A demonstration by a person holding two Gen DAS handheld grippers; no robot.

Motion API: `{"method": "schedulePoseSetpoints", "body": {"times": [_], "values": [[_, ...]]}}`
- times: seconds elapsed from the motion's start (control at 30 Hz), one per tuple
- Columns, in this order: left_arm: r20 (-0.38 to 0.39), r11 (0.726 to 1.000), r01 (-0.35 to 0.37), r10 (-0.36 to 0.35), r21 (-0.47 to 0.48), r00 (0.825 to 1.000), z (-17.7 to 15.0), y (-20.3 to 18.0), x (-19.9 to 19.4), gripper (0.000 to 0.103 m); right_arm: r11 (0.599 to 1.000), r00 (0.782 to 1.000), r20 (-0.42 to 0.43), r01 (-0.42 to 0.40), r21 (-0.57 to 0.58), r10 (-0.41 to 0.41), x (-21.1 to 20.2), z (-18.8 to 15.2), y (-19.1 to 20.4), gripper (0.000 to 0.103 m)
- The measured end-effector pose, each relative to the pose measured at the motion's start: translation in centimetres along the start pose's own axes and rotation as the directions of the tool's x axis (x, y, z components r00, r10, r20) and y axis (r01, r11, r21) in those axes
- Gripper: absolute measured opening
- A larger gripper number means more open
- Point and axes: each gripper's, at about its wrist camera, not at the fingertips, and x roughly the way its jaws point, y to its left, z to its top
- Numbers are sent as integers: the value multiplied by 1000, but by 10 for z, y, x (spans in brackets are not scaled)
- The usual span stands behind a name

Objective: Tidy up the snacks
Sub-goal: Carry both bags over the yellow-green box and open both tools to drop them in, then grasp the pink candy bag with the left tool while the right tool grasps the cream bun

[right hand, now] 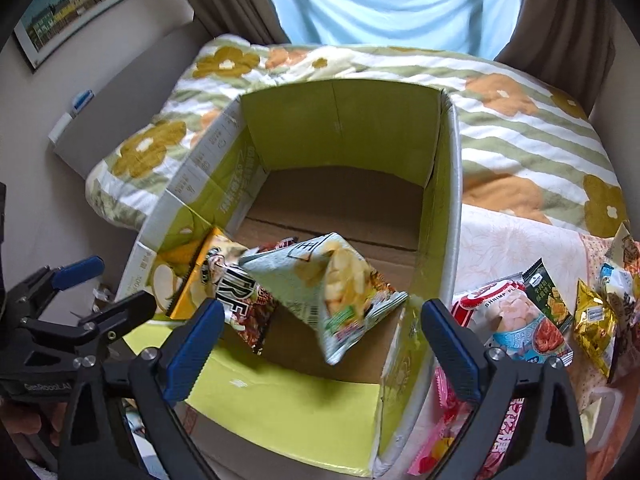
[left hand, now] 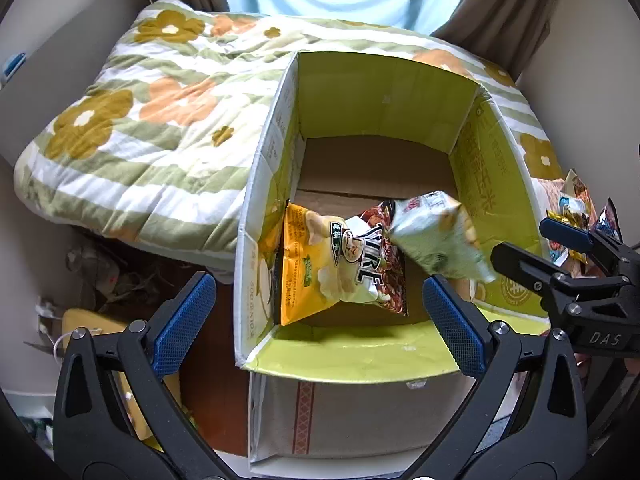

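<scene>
step: dropping snacks into box | right tool spread, empty; pale chip bag blurred inside box, lower centre | left tool spread, empty | next: fetch shrimp pack, lower right

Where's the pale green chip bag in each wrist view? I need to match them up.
Left wrist: pale green chip bag right of centre, blurred, above the box floor.
Right wrist: the bag at centre, between the open fingers.
Shared landmark: the cardboard box with its yellow-green far wall.
</scene>
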Motion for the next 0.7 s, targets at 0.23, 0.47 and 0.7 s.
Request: {"method": "schedulePoseSetpoints", "body": {"times": [0.23, 0.47, 0.7], "values": [[22, 999, 7, -8, 33, 1000, -7, -1, -11, 103, 1000, 1000, 28, 5, 30, -6, -15, -10, 2, 98], [54, 997, 21, -25, 76, 998, -13, -6, -27, 103, 999, 997, 77, 19, 42, -22, -35, -21, 12, 98], [105, 996, 24, -34, 91, 994, -21, -20, -54, 103, 999, 990, 133, 36, 32, -40, -69, -32, 15, 98]]}}
